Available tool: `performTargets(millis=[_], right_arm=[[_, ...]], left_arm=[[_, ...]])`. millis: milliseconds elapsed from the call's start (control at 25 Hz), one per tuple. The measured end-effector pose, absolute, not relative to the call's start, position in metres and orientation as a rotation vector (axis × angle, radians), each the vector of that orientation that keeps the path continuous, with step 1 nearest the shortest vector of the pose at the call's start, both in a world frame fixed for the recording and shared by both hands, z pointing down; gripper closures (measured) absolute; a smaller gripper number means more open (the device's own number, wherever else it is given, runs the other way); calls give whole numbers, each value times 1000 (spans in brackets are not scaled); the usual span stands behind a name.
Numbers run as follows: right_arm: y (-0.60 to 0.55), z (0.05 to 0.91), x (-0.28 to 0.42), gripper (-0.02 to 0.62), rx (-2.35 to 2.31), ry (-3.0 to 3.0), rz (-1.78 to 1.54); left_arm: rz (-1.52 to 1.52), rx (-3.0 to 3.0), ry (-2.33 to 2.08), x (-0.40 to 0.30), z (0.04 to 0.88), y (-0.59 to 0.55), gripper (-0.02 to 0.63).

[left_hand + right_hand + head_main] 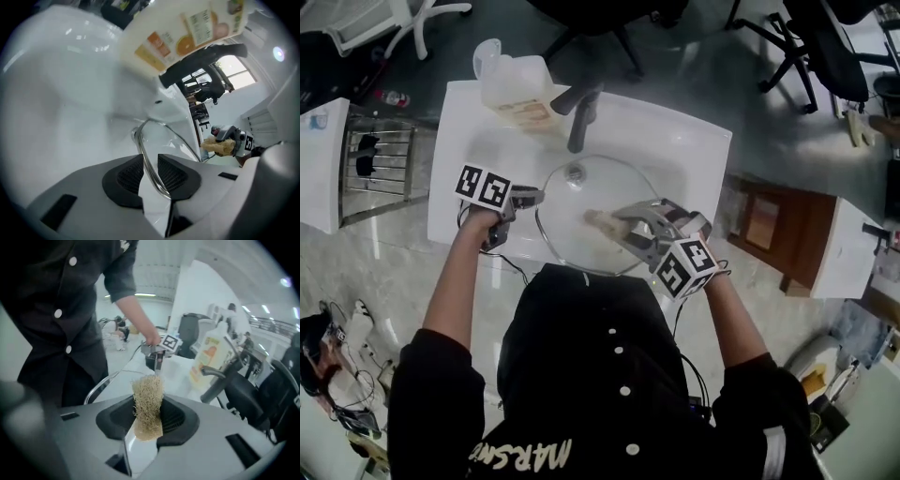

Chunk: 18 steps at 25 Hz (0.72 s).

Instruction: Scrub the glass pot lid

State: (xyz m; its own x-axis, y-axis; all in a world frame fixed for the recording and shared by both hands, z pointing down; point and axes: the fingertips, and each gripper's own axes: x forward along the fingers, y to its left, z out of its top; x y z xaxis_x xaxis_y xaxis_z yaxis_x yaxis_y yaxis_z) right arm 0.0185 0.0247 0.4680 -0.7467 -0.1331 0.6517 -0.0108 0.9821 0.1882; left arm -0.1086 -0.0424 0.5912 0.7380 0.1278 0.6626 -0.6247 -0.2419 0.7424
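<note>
The round glass pot lid (pixel 581 211) lies tilted in the basin of the white sink (pixel 675 131). My left gripper (pixel 530 199) is at the lid's left edge. In the left gripper view the lid's metal rim (pixel 149 164) runs between the pads (pixel 131 176) with a gap showing on either side, so the left gripper (pixel 151 173) is open around it. My right gripper (pixel 623 217) is shut on a tan loofah scrubber (pixel 598 221) over the lid's middle. The scrubber (pixel 148 401) stands up between the jaws of the right gripper (pixel 149 416).
A black faucet (pixel 581 112) and a translucent detergent jug (pixel 516 89) stand at the back of the sink. The drain (pixel 575 172) shows under the lid. A wire rack (pixel 380 169) is at the left, a wooden stool (pixel 778 230) at the right.
</note>
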Motion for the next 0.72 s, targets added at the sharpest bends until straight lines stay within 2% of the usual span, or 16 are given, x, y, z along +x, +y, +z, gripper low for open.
performTargets(millis=[120, 200, 440, 720], right_arm=[[4, 442, 23, 449, 346, -2483, -106], [-7, 428, 28, 449, 485, -2506, -53], [-39, 384, 56, 448, 915, -2592, 82], [-58, 298, 84, 448, 1331, -2677, 34]], left_arm=[[661, 1871, -544, -117, 554, -70, 553], [595, 2017, -622, -115, 521, -84, 575], [338, 2376, -804, -92, 422, -97, 580], [235, 2571, -1023, -89, 328, -99, 580]])
